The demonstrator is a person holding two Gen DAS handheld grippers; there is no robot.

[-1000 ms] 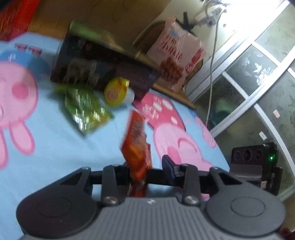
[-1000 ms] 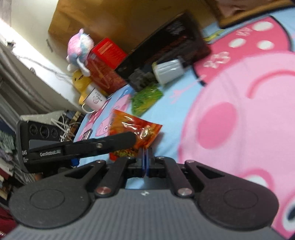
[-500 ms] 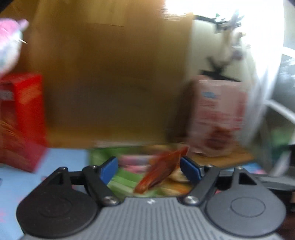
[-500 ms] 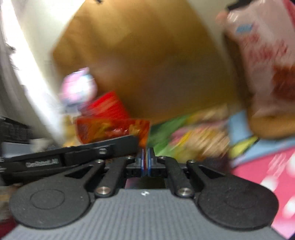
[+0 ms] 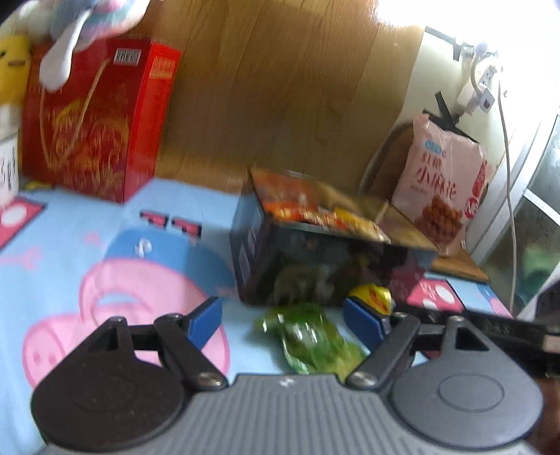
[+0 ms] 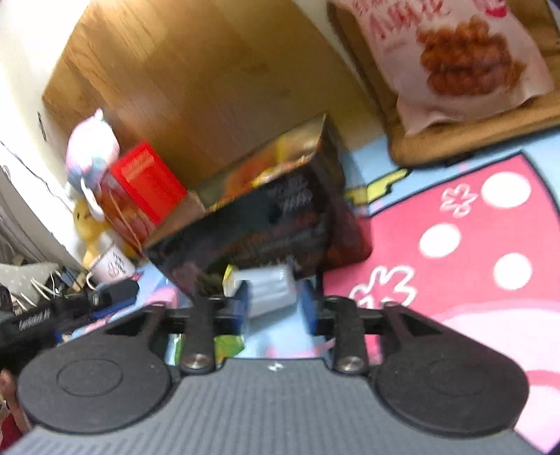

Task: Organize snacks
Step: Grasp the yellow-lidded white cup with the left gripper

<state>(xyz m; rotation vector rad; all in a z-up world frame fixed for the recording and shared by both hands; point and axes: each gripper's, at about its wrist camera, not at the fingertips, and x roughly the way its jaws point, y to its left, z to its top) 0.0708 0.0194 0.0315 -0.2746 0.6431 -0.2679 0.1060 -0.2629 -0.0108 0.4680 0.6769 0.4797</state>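
A dark open box (image 5: 315, 259) stands on the cartoon bedsheet and holds several snack packets, an orange one (image 5: 290, 203) on top. In front of it lie a green packet (image 5: 311, 339) and a yellow-topped white cup (image 5: 372, 297). My left gripper (image 5: 285, 320) hovers just short of the green packet; its jaws are opening and nothing is gripped. In the right wrist view the box (image 6: 266, 217) is close ahead. My right gripper (image 6: 274, 308) has its jaws opening, with the white cup (image 6: 269, 287) lying between the pads, which do not press on it.
A red gift box (image 5: 94, 119) and plush toys (image 5: 80, 28) stand at the back left against a wooden headboard (image 5: 280, 91). A large pink snack bag (image 5: 444, 175) leans on a wooden stand at the back right. Cables hang by the window.
The left gripper opened and let go of the orange packet, which now lies in the box. The right gripper went from shut to open. Both views swung towards the box.
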